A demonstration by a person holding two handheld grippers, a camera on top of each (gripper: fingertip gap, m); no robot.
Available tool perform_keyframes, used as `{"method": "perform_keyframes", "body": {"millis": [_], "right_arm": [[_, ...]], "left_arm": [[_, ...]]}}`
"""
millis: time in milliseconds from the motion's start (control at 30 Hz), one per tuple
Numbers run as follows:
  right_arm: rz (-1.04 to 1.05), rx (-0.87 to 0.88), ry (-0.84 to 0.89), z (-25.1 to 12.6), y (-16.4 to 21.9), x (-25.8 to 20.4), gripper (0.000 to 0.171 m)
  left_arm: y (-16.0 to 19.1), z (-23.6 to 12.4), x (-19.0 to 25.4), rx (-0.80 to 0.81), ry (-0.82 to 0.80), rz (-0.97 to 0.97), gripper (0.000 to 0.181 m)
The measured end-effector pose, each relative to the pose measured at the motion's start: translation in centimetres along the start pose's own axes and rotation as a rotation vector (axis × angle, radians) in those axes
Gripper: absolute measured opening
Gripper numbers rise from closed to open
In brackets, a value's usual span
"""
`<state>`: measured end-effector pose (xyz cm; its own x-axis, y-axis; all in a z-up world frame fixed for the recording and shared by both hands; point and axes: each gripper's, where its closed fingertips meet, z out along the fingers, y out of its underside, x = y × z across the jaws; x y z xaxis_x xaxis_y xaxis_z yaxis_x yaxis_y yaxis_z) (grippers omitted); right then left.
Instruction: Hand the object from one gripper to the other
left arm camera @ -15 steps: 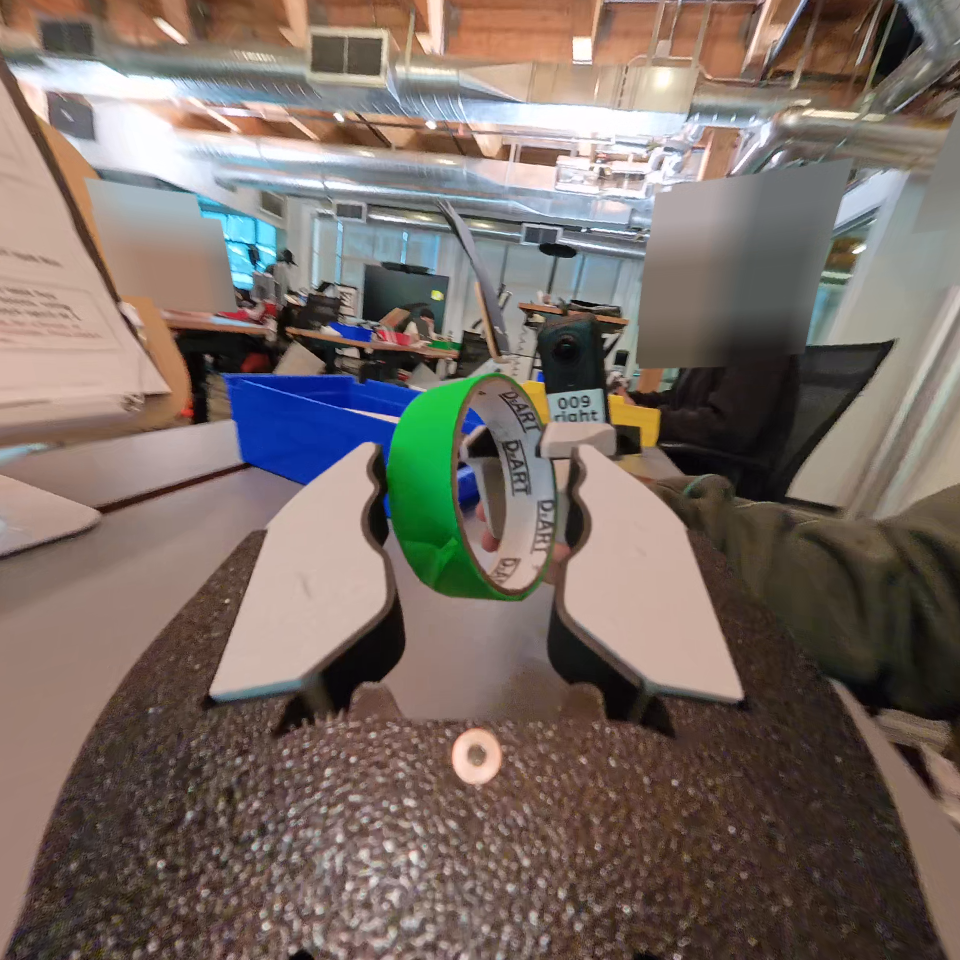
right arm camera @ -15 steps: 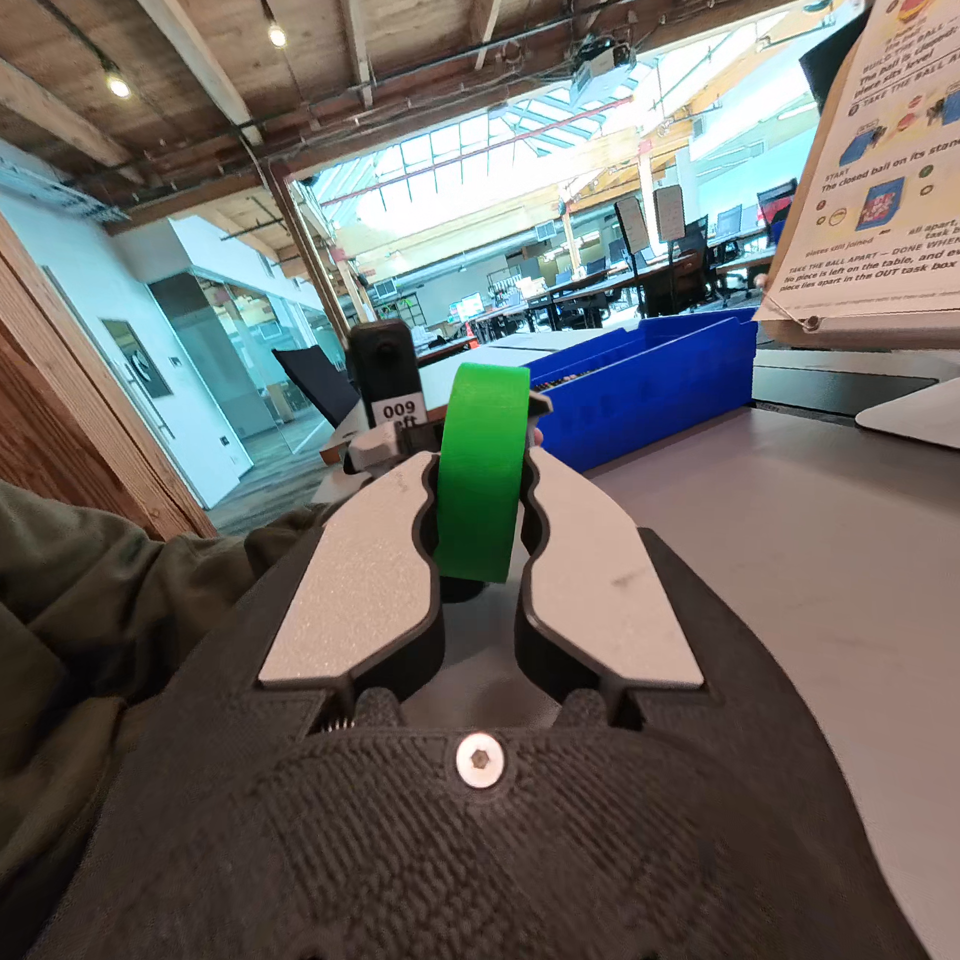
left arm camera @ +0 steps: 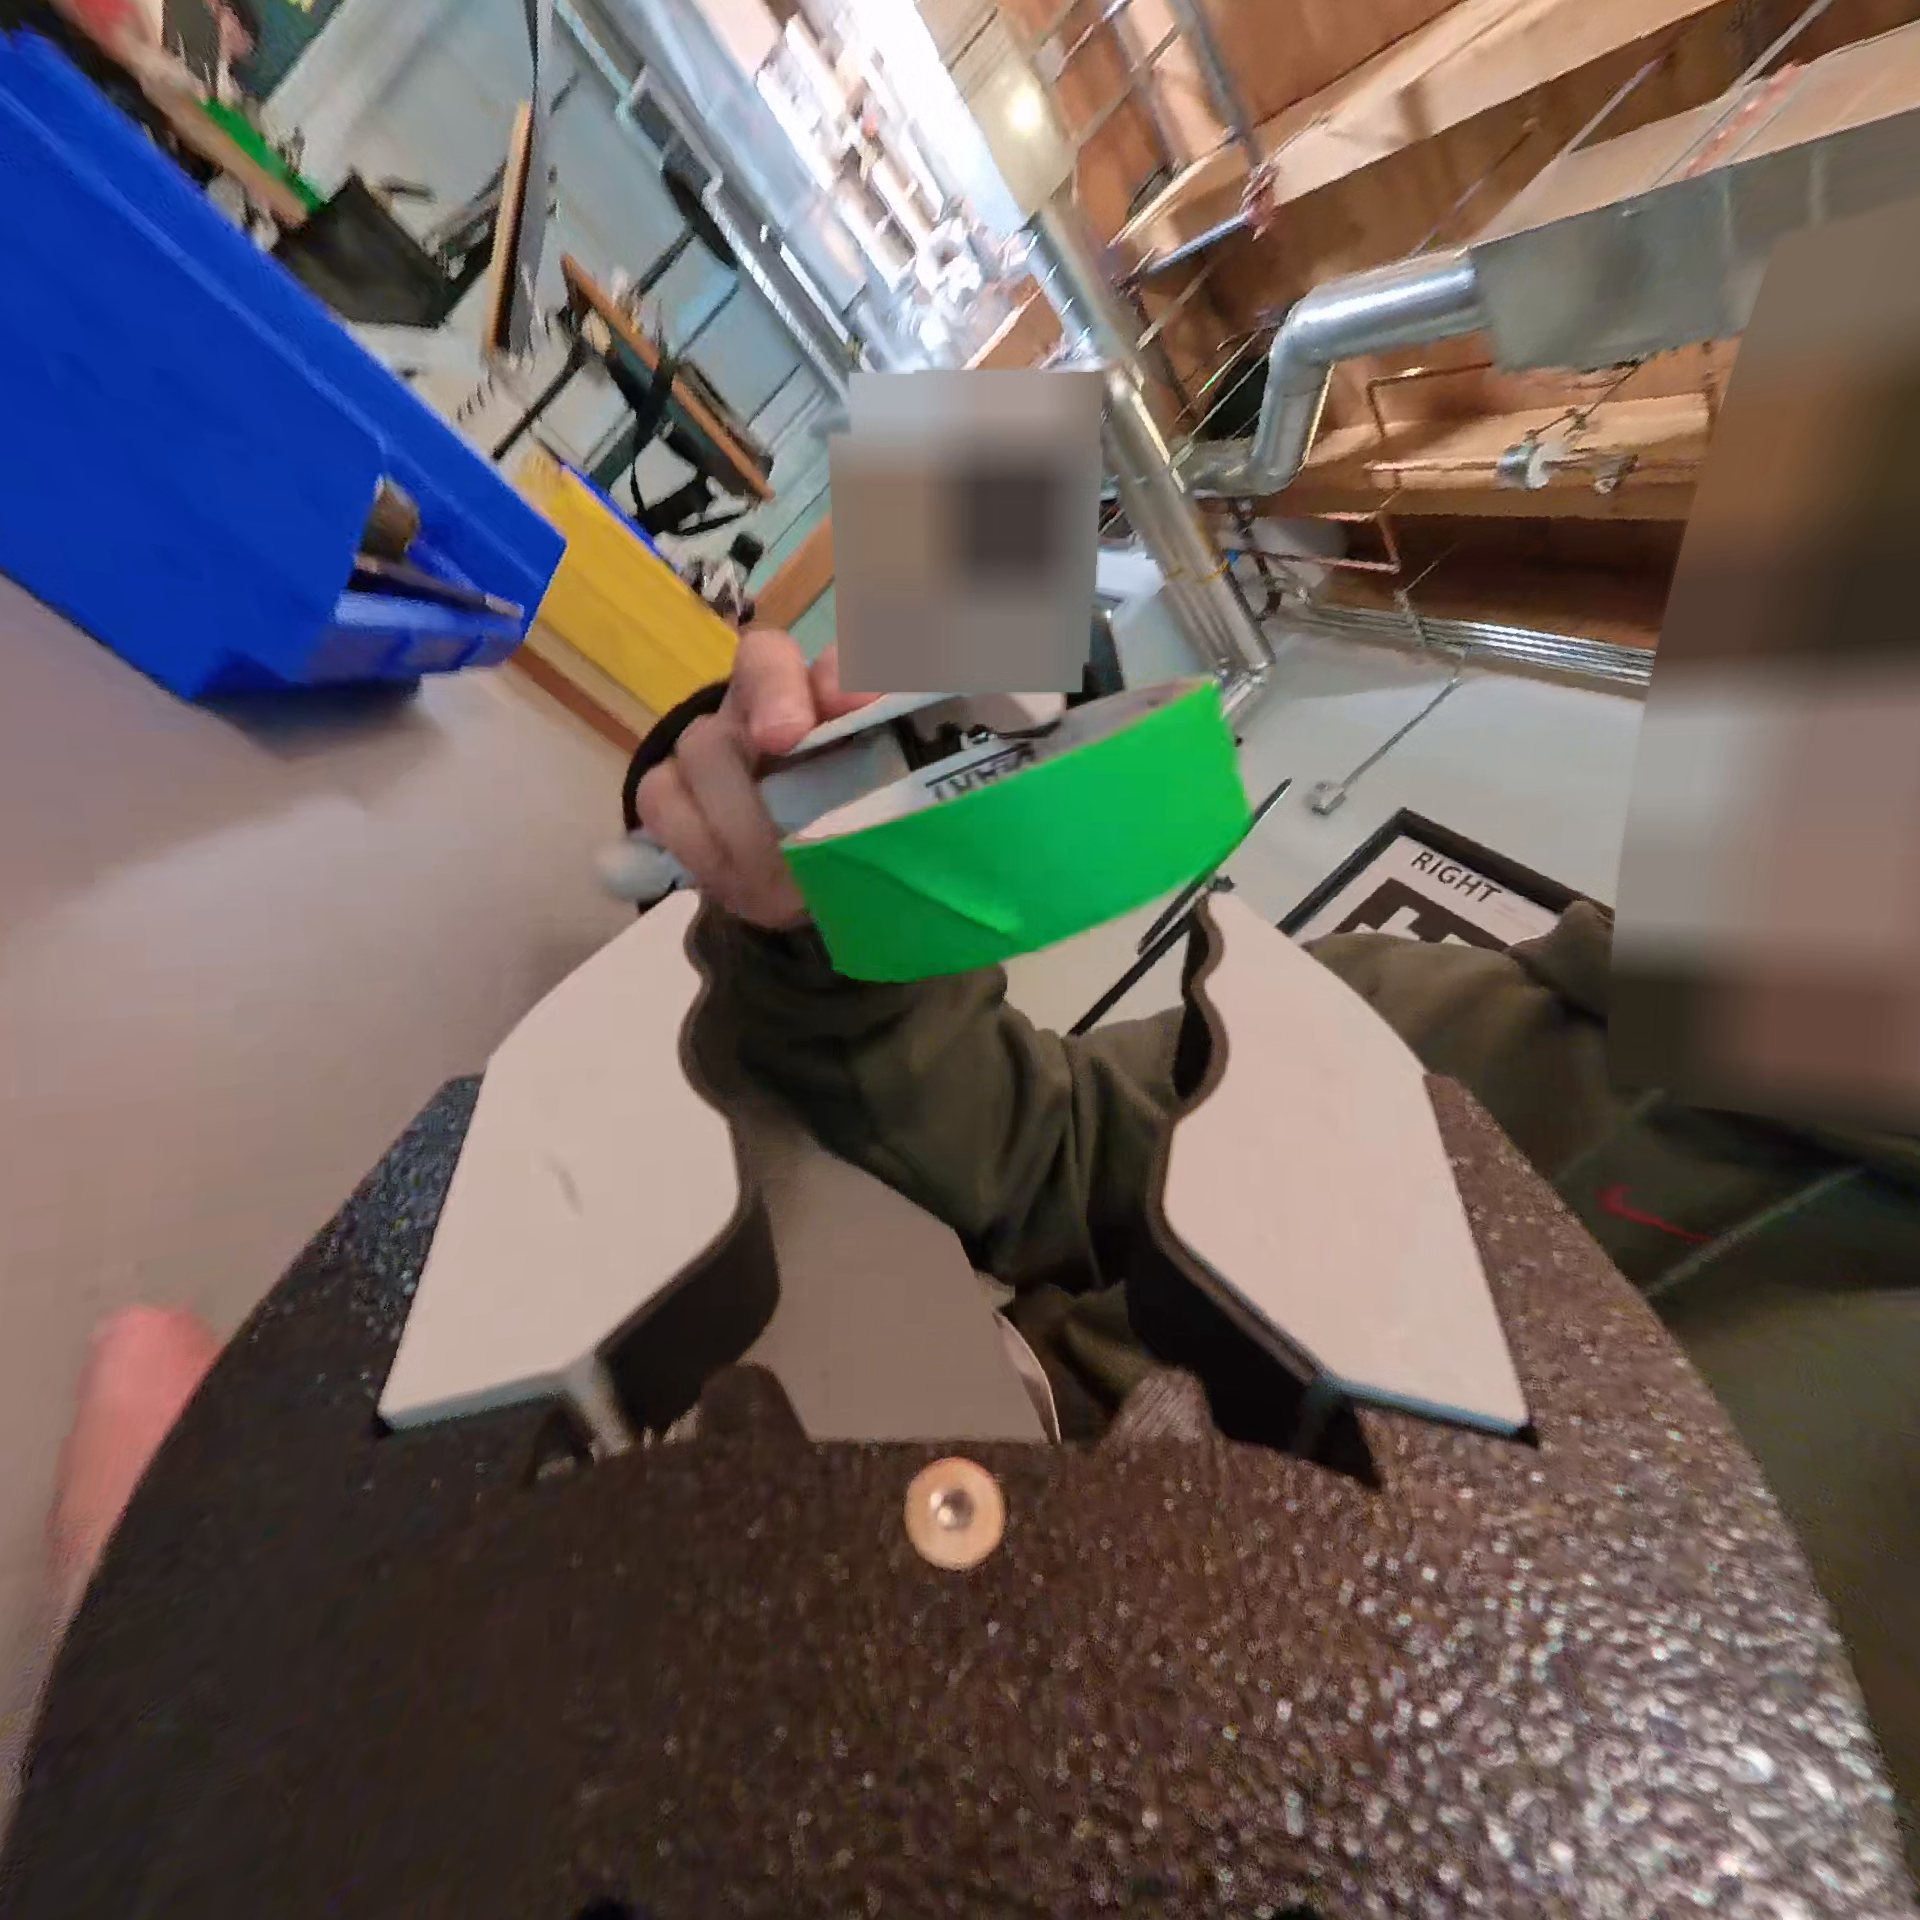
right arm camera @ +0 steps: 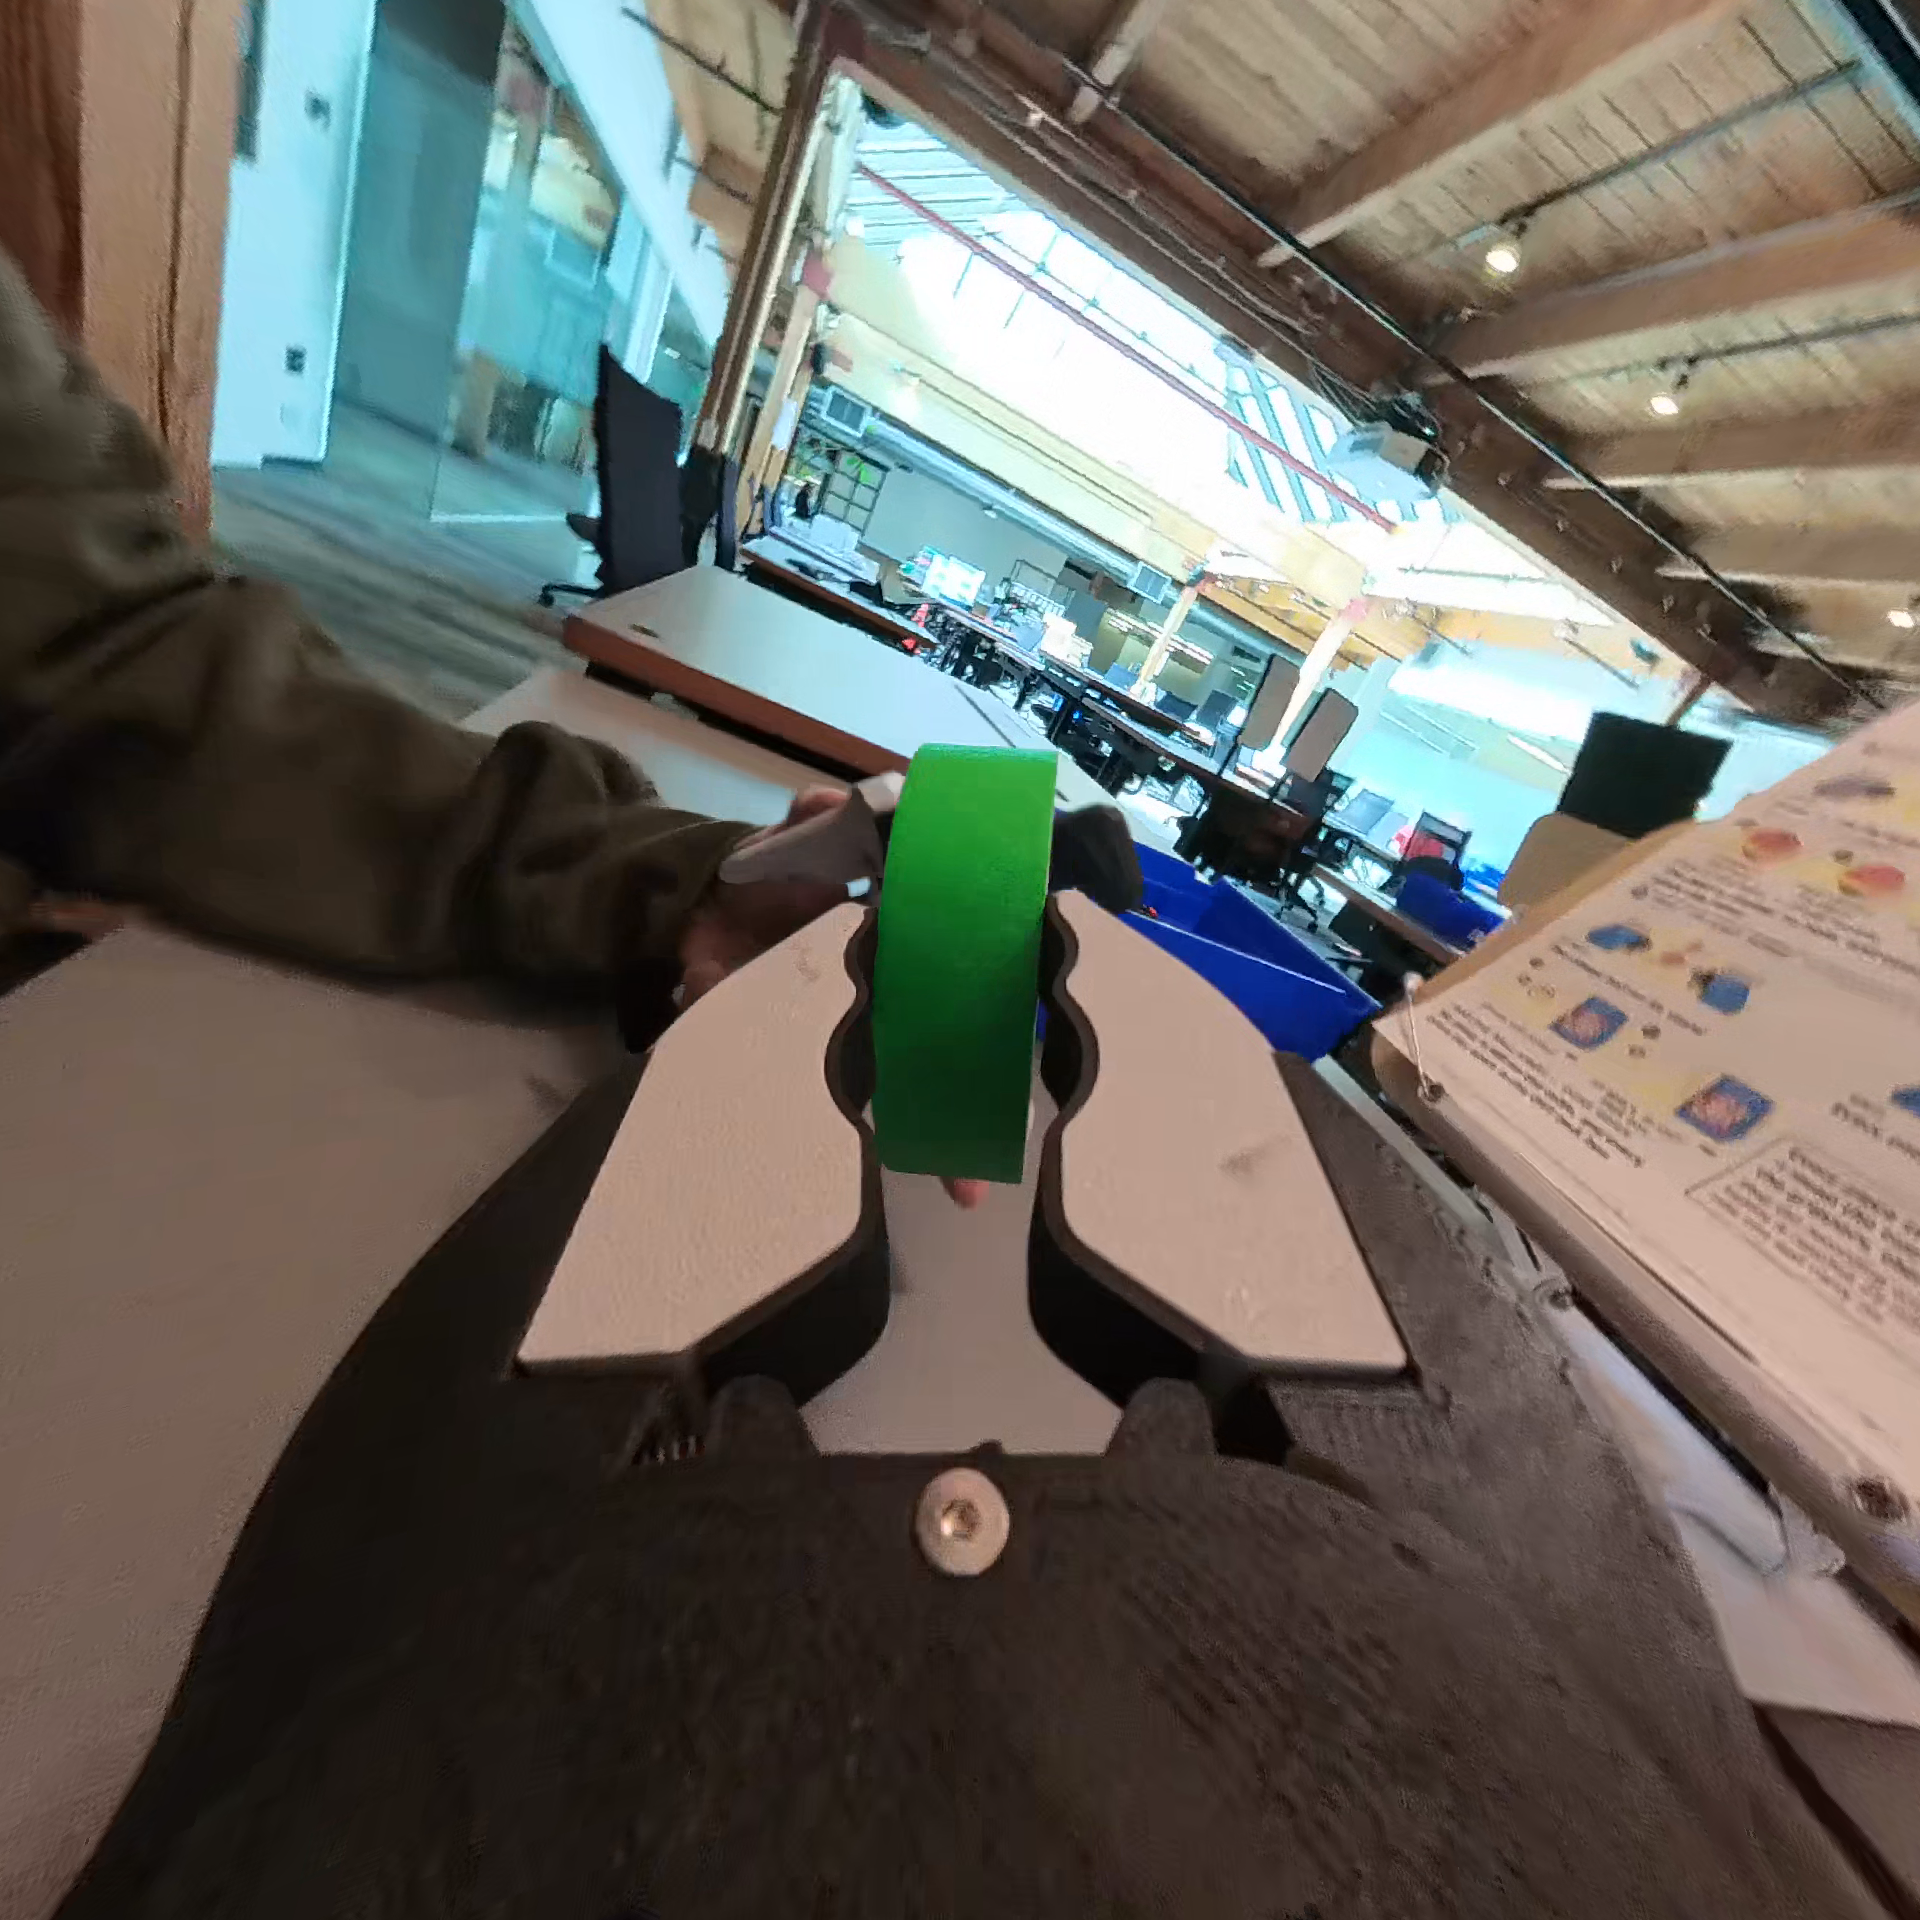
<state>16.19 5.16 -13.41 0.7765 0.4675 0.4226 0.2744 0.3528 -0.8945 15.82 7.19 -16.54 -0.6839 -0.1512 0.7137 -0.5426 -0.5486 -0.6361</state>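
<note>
One roll of green tape (right arm camera: 961,961) is clamped edge-on between the right gripper (right arm camera: 956,997) fingers, above the desk (right arm camera: 208,1143). Left gripper (left arm camera: 945,977) is spread wide, empty. Core bears printed lettering.

Black printed letters run round the white inner core of the green tape (left arm camera: 1013,883), just ahead of the left gripper (left arm camera: 948,920); they are partly hidden. To that gripper's right, beyond the sleeve (left arm camera: 935,1081), a black-framed white sign (left arm camera: 1455,899) bears one dark word above a black pattern. The sleeve carries a small red logo (left arm camera: 1652,1218). Right of the right gripper (right arm camera: 956,914), a clipped sheet (right arm camera: 1714,1039) holds blocks of small print and coloured pictures, blurred.
</note>
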Motion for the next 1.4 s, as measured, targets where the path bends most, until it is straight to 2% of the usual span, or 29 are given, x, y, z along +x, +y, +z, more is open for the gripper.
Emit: {"method": "perform_keyframes", "body": {"millis": [67,100,167,267,367,533,633,733,833,867,933,1000,1100,1167,1233,1300,1400], "right_arm": [[-0.066,-0.029,-0.007,0.1,0.1,-0.4,0.029],[-0.095,-0.046,-0.008,0.1,0.1,-0.5,0.029],[-0.112,-0.07,-0.028,-0.2,0.3,-0.7,0.029],[-0.123,-0.134,-0.069,-0.4,1.4,-1.2,0.029],[-0.123,-0.167,-0.112,0.0,2.3,-2.1,0.029],[-0.177,-0.231,-0.138,0.9,3.6,-2.9,0.029],[-0.16,-0.315,-0.08,0.8,5.0,-2.0,0.032],[-0.01,-0.331,-0.004,0.6,5.7,-0.6,0.042],[0.378,-0.182,0.09,0.5,4.0,1.7,0.089],[0.529,-0.136,0.087,0.3,3.7,2.2,0.097],[0.804,-0.076,0.061,0.2,3.8,2.6,0.09],[1.078,-0.019,0.015,0.5,4.2,2.6,0.091],[1.357,0.111,-0.084,1.2,3.9,2.2,0.072],[1.429,0.115,-0.111,1.6,4.3,1.9,0.057],[1.435,0.053,-0.107,1.8,5.1,1.3,0.05],[1.415,0.026,-0.103,1.7,5.4,1.2,0.031],[1.399,0.023,-0.092,1.5,5.3,1.3,0.036]], "left_arm": [[0.4,0.3,0.6,-0.015,0.06,-0.056,0.08],[0.5,0.4,0.9,-0.022,0.093,-0.074,0.071],[0.9,0.5,0.9,-0.051,0.092,-0.087,0.07],[1.3,0.5,1.4,-0.08,0.1,-0.115,0.102],[2.2,0.6,0.7,-0.137,0.032,-0.066,0.109],[2.6,0.5,-1.3,-0.161,-0.075,-0.05,0.094],[2.0,0.0,-2.7,-0.136,-0.151,-0.032,0.093],[1.1,-0.9,-4.0,-0.115,-0.284,0.127,0.093],[-0.8,-2.0,-4.2,-0.075,-0.404,0.393,0.093],[-1.4,-2.2,-4.0,-0.065,-0.44,0.512,0.093],[-2.3,-2.2,-3.0,-0.064,-0.482,0.788,0.093],[-2.4,-1.7,-2.0,-0.082,-0.497,1.045,0.093],[-1.9,-0.7,-1.6,-0.136,-0.527,1.3,0.093],[-1.5,-0.4,-2.0,-0.175,-0.543,1.368,0.093],[-1.4,-0.4,-2.4,-0.191,-0.555,1.368,0.093],[-1.5,-0.6,-2.7,-0.191,-0.577,1.367,0.093],[-1.8,-0.7,-2.8,-0.182,-0.601,1.377,0.093]]}}
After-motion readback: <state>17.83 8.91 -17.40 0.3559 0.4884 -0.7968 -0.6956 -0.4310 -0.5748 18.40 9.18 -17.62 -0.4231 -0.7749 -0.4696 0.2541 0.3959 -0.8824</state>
